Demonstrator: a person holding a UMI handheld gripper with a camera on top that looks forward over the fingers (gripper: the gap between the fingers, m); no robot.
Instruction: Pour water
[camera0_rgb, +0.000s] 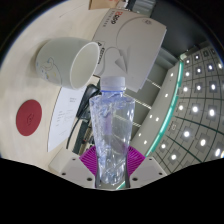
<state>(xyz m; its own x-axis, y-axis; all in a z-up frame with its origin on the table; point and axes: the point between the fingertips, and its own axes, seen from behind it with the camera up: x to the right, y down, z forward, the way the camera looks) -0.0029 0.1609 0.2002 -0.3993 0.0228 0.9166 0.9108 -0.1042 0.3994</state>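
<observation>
My gripper (111, 165) is shut on a clear plastic water bottle (112, 125), which stands up between the purple pads (92, 158) with its white cap (116, 82) at the far end. The bottle is tilted toward a white cup (68, 60) that appears beyond it, to the left of the cap. The cup's open mouth faces away to the left. The bottle's neck points close to the cup's side, and I cannot tell whether they touch.
A red round object (28, 116) lies on the white table surface (60, 110) left of the bottle. A white box with printing (125, 35) sits beyond the cup. A ceiling with rows of round lights (195, 110) fills the right side.
</observation>
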